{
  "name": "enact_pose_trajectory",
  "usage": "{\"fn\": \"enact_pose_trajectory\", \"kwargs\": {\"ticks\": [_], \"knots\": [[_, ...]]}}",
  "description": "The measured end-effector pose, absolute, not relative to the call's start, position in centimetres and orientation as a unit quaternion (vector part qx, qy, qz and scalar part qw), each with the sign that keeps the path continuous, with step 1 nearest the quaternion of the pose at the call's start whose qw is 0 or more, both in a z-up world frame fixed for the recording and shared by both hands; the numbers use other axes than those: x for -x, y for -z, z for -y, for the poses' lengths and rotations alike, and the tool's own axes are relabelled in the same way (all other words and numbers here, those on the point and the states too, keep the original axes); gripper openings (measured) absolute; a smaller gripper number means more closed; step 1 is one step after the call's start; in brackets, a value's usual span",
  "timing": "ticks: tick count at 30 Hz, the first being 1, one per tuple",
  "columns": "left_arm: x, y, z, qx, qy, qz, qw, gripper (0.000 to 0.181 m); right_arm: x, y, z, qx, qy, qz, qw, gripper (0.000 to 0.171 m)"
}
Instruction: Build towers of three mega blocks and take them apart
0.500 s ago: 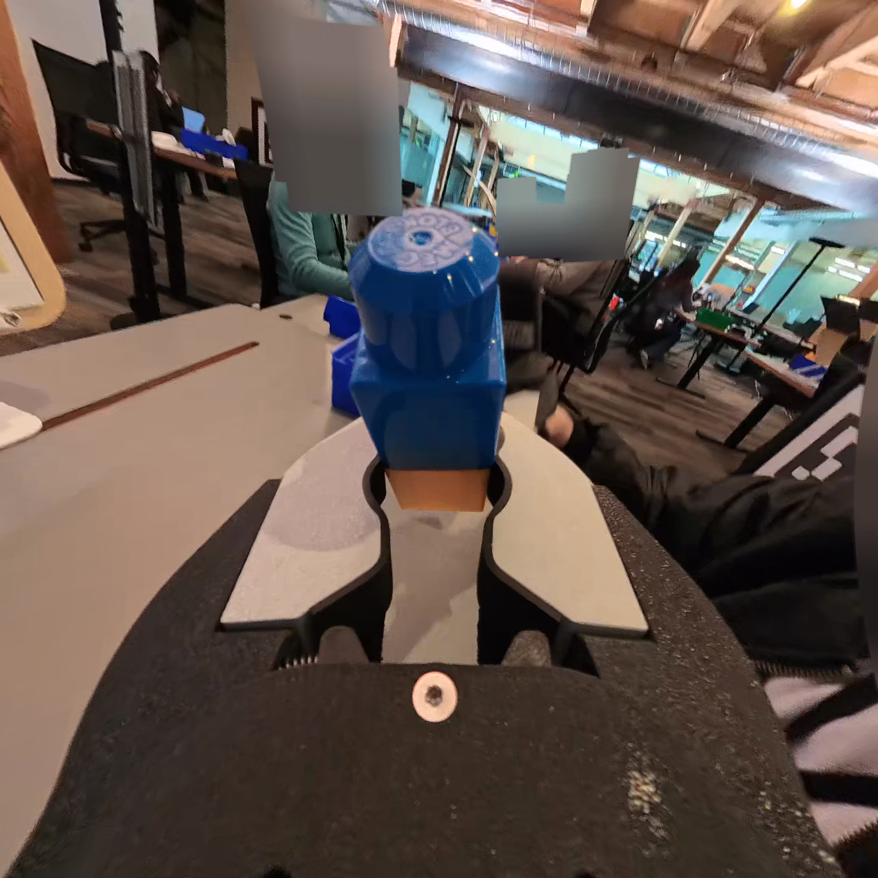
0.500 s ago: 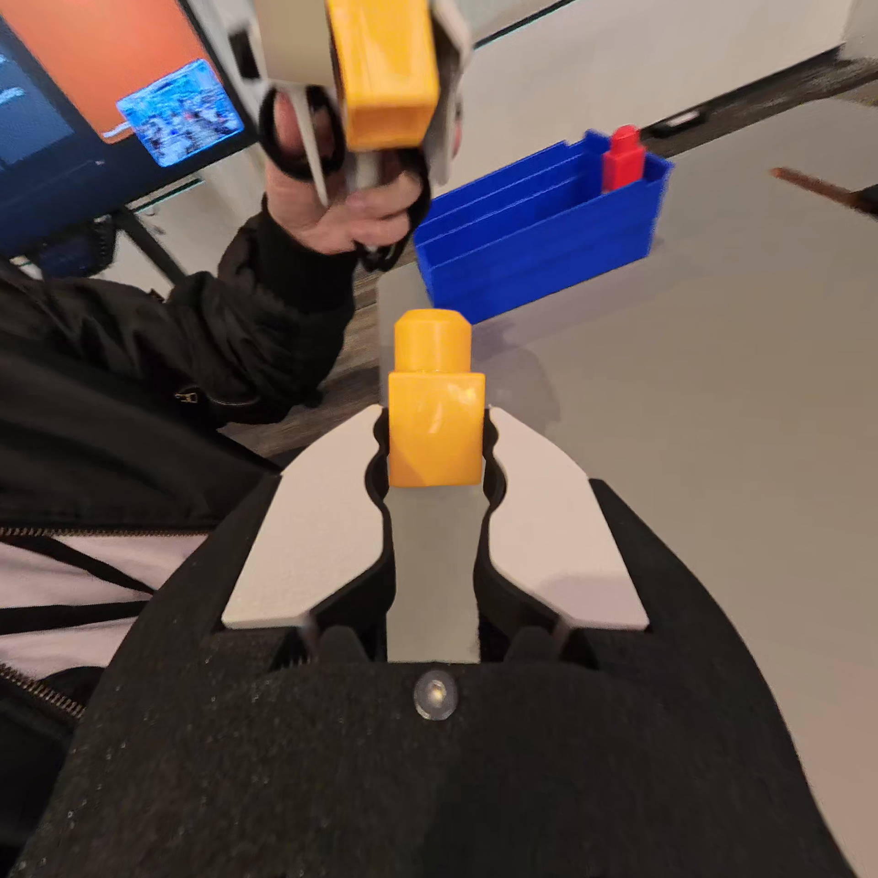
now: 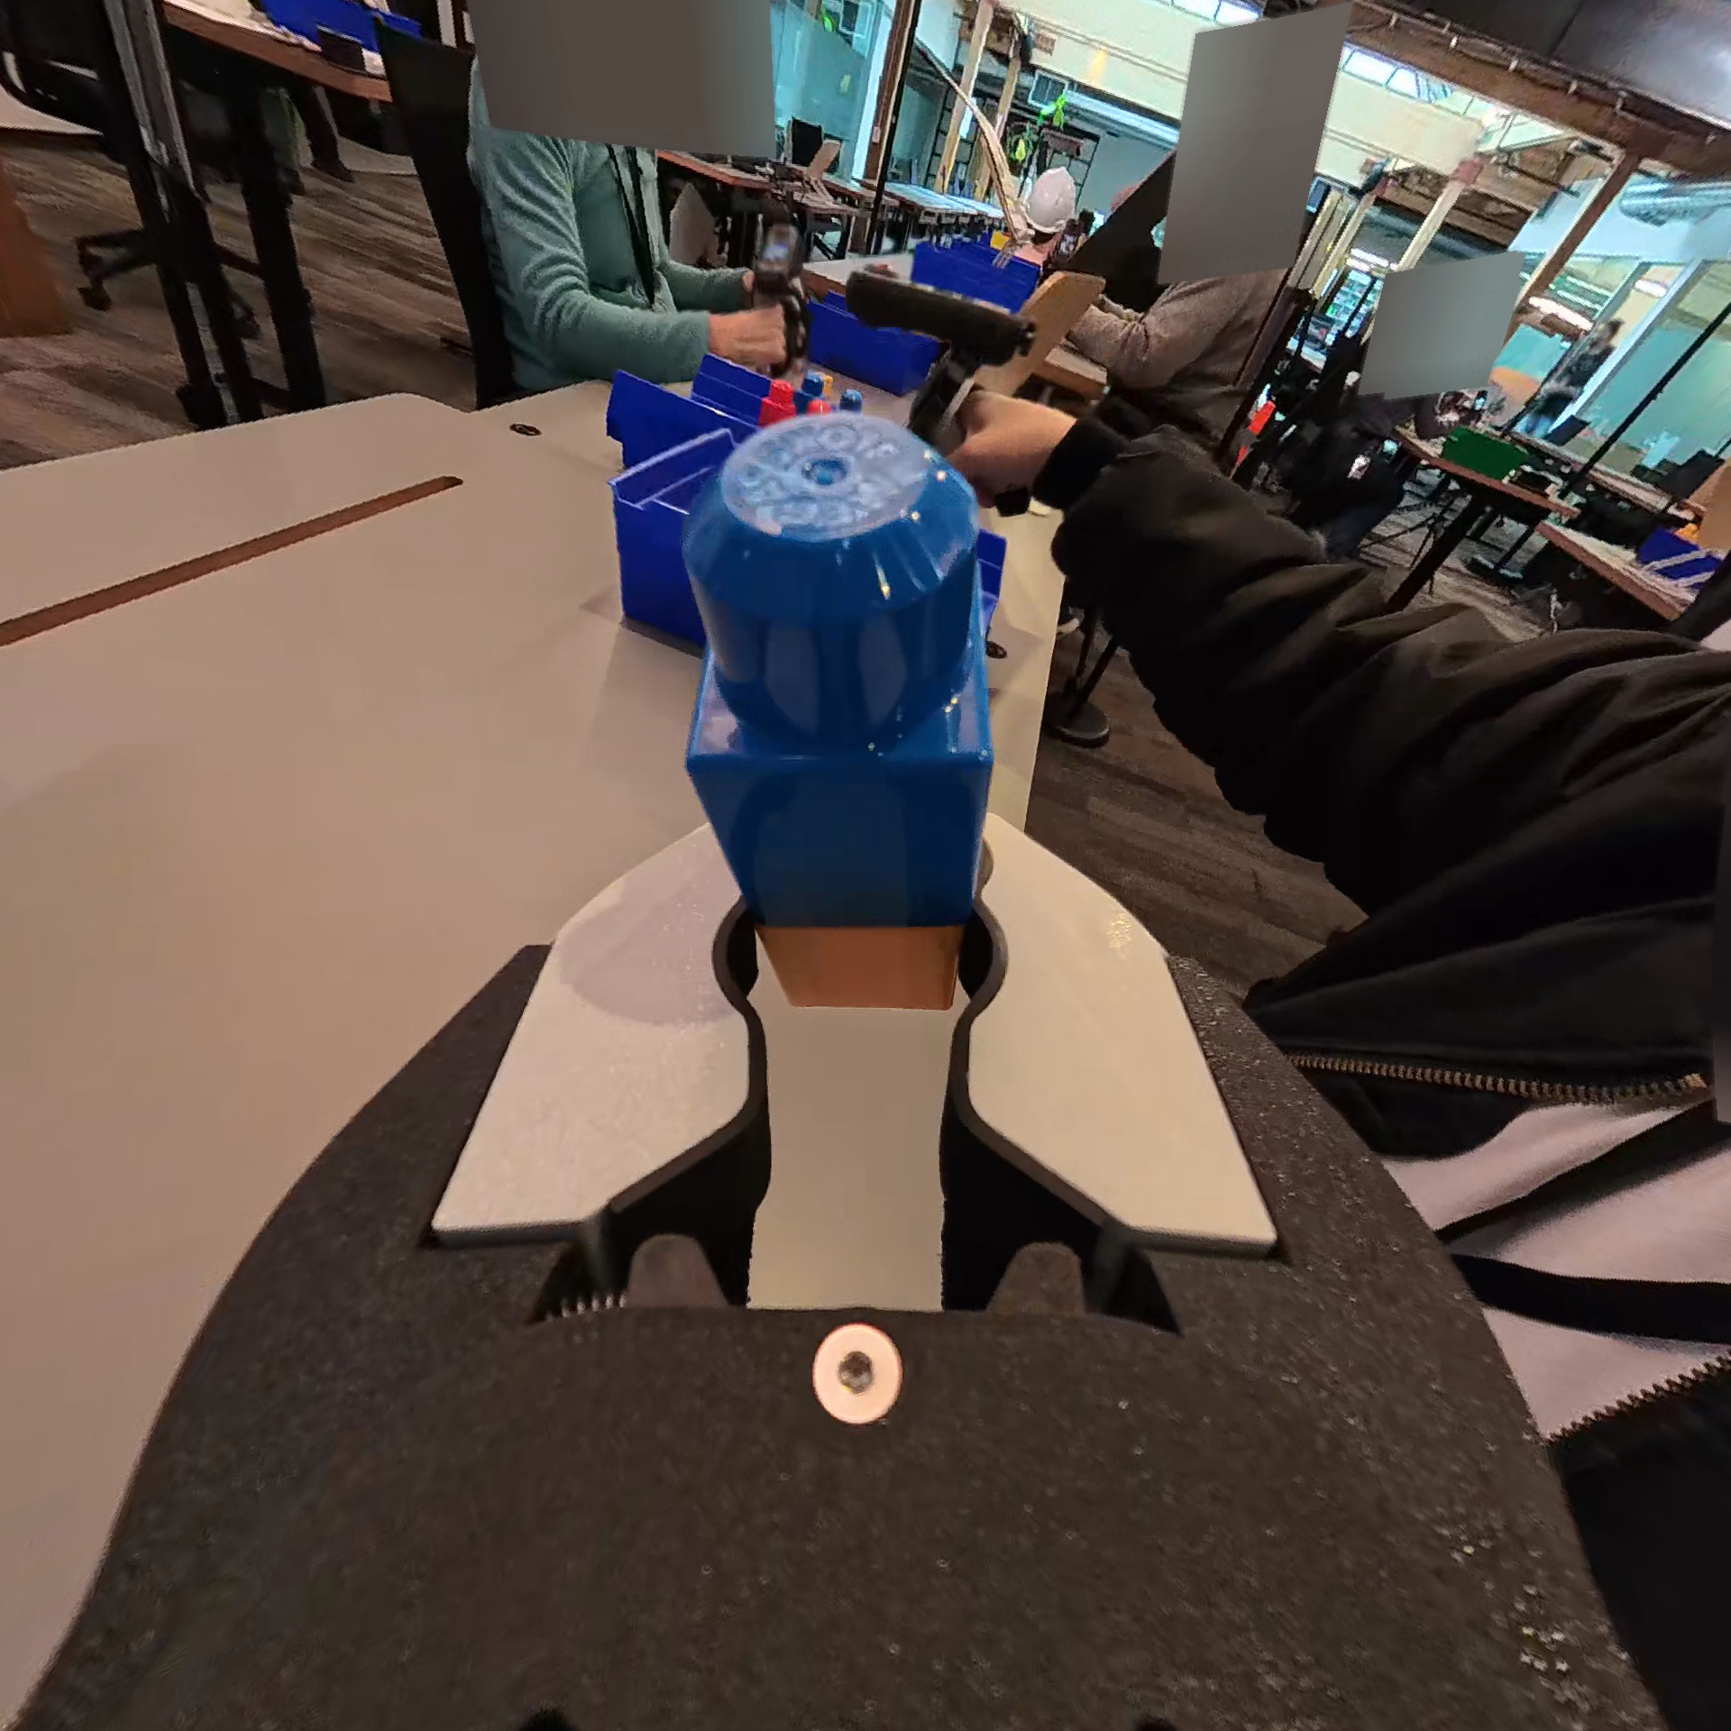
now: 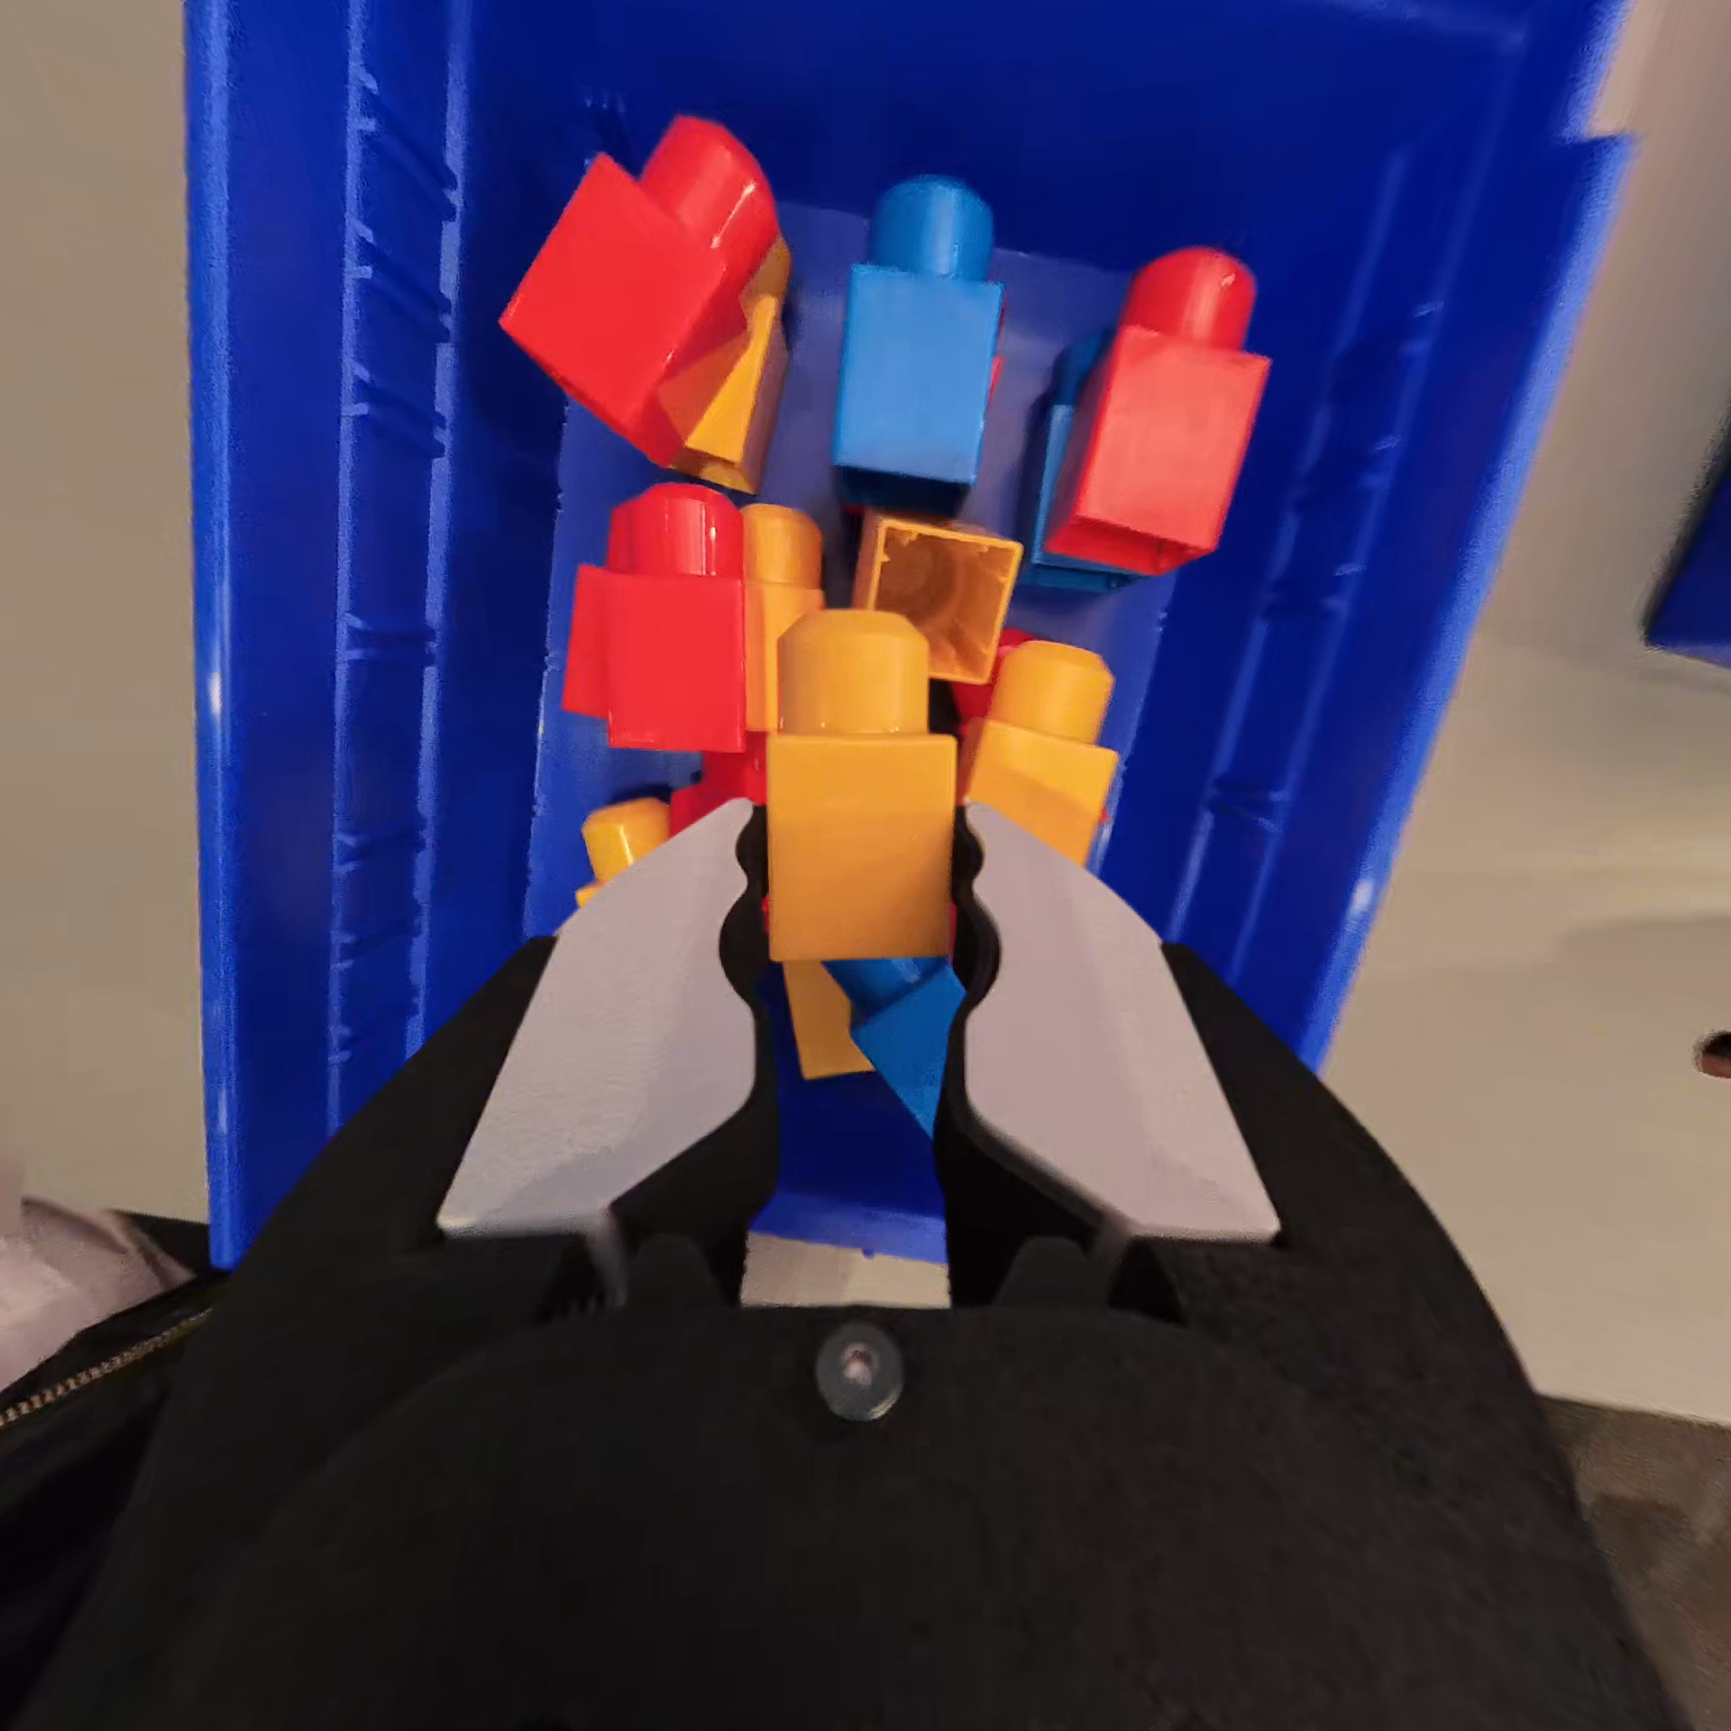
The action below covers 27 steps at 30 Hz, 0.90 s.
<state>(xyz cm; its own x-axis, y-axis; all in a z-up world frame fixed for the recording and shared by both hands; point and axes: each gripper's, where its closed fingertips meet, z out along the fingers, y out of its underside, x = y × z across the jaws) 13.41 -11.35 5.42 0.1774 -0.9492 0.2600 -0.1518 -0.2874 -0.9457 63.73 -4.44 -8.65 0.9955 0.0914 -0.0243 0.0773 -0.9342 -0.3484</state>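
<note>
My left gripper [image 3: 862,913] is shut on a two-block stack, a blue block [image 3: 838,712] pressed onto a yellow block [image 3: 866,965], and holds it above the grey table [image 3: 328,796]. My right gripper [image 4: 857,829] is shut on a single yellow block [image 4: 857,806] and points down into the blue bin [image 4: 393,581], just above the loose blocks there. In the left wrist view the right gripper [image 3: 946,328] shows farther off, over the blue bin [image 3: 656,534].
The bin holds several loose red [image 4: 656,290], blue [image 4: 913,365] and yellow [image 4: 1040,749] blocks. More blue bins [image 3: 871,342] stand on the table behind. People sit at the far side. The table edge [image 3: 1030,712] drops off to the right.
My right gripper has swung with its yellow block from in front of the left gripper to over the bin, pointing down into it. My left gripper has tilted down toward the table, still holding its stack.
</note>
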Motion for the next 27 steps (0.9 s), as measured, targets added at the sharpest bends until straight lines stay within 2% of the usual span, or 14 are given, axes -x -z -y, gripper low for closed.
{"fn": "enact_pose_trajectory", "kwargs": {"ticks": [12, 15, 18, 20, 23, 25, 27], "knots": [[-15.0, -4.6, 12.2, 0.644, 0.474, -0.454, 0.393, 0.04, -63.5, 11.9, 4.7, 0.983, -0.041, 0.038, 0.173, 0.037], [-15.0, -4.2, 12.5, 0.646, 0.474, -0.458, 0.385, 0.04, -63.0, 11.2, 4.7, 0.978, -0.054, 0.049, 0.198, 0.056], [-15.0, -4.3, 12.4, 0.647, 0.471, -0.461, 0.383, 0.04, -62.1, 7.7, 4.9, 0.962, -0.044, 0.059, 0.263, 0.053], [-15.8, -4.5, 12.3, 0.645, 0.474, -0.471, 0.369, 0.04, -58.1, 2.8, 4.6, 0.925, -0.063, 0.084, 0.364, 0.047], [-18.5, -4.5, 11.6, 0.646, 0.479, -0.493, 0.332, 0.04, -42.9, -6.1, 5.3, 0.781, -0.237, 0.234, 0.528, 0.054], [-20.3, -4.2, 11.3, 0.648, 0.486, -0.502, 0.304, 0.04, -32.7, -9.4, 8.1, 0.687, -0.372, 0.319, 0.537, 0.057], [-21.6, -4.0, 11.7, 0.646, 0.498, -0.508, 0.278, 0.04, -26.1, -10.3, 9.7, 0.645, -0.447, 0.348, 0.513, 0.057]]}}
